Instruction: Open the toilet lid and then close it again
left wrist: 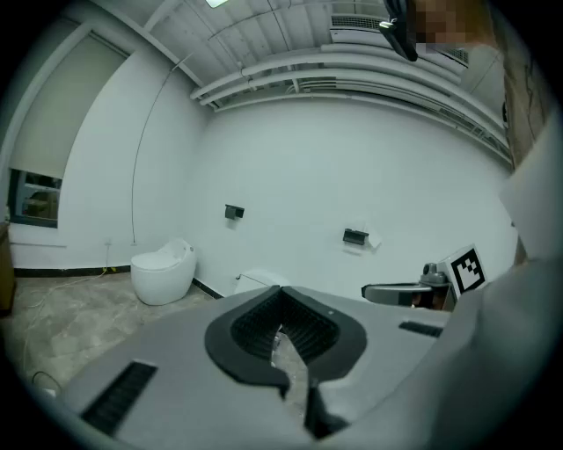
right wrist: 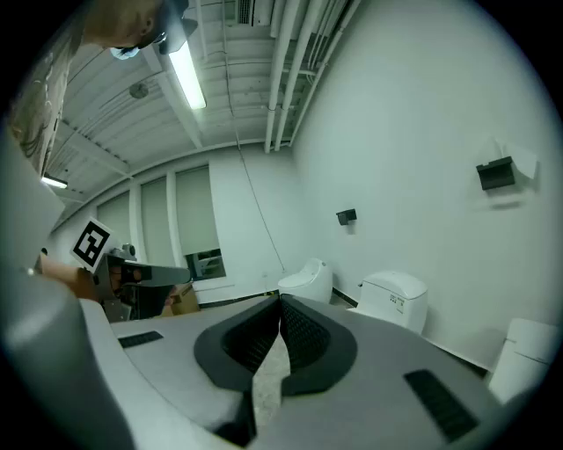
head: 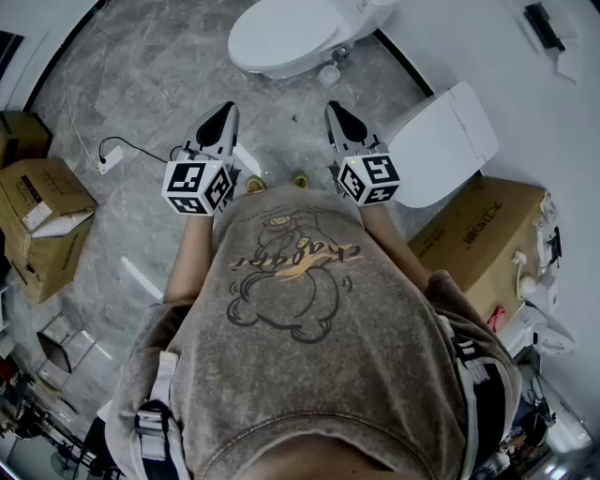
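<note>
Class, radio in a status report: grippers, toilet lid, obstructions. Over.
Left hand-held gripper and right hand-held gripper shut, empty. Near toilet lid down, untouched. Cardboard box beside it, not blocking.

Floor (head: 159, 75): grey marble-look tile, black skirting (head: 403, 61) along the wall foot. Walls (left wrist: 352, 158) plain white. 2 cardboard boxes (head: 42, 225) at the head view's left, 1 more box (head: 483, 239) at its right, against the wall. White plug block (head: 111, 159) w/ black cable lies on the floor near the left boxes. Ceiling (right wrist: 114, 123) slatted, white; pipes (right wrist: 286, 53) run under it, and a vent (left wrist: 356, 22) sits up top. 1 tube light (right wrist: 186, 75) is lit. Tall windows (right wrist: 198, 228) on the far wall. Small black fittings (left wrist: 234, 212) are mounted on the walls.
</note>
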Demonstrator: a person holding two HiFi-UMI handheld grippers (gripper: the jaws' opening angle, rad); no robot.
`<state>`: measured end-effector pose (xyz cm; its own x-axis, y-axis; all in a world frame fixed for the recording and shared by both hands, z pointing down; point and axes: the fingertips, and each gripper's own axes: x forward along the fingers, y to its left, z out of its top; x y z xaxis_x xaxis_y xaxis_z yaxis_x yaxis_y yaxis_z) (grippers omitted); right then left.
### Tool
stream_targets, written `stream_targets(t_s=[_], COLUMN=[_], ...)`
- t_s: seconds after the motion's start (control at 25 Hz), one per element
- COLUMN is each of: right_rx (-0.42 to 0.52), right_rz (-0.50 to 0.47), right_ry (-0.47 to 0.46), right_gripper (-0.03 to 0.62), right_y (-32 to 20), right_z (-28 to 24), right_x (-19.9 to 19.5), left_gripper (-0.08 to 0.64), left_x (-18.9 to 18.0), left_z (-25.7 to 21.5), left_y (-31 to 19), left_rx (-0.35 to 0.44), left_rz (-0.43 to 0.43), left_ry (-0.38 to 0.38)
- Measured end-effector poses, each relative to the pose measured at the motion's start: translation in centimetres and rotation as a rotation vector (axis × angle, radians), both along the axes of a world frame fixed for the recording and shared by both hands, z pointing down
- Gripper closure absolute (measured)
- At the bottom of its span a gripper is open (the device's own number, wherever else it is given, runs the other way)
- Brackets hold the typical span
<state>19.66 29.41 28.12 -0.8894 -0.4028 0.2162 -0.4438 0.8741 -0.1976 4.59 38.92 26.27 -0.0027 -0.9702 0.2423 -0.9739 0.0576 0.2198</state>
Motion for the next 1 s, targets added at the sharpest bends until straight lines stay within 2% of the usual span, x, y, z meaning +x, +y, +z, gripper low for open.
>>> stream_targets(t_s=[0.32,0.52,0.8,1.0], right_rx=[-0.006,-0.003,-0.03,-0.049], right_rz=[-0.006,-0.049,-0.06,-0.045], right_ry=[-0.018,-0.048,-0.027,0.003], right_gripper=[0.566,0.565,0.565,0.565], right_y=[-1.0,-1.6,-4.3,-7.4], right_z=[-0.1,-0.2,2.1,5.2], right_x=[0.3,0.2,-0.2,-2.3], left_gripper=[0.551,0.551,0.551,0.551], left_x=[0.5,1.0,0.4,-1.5], left_z=[0.1,0.9,3.0,5.6], left_y=[-0.9,-1.4,-3.4,-6.9], left_rx=[-0.003,-0.009,-0.02,-0.03], left_rz=[-0.006,-0.02,-0.053,-0.032], left_ry=[0.003,0.011,0.034,0.041])
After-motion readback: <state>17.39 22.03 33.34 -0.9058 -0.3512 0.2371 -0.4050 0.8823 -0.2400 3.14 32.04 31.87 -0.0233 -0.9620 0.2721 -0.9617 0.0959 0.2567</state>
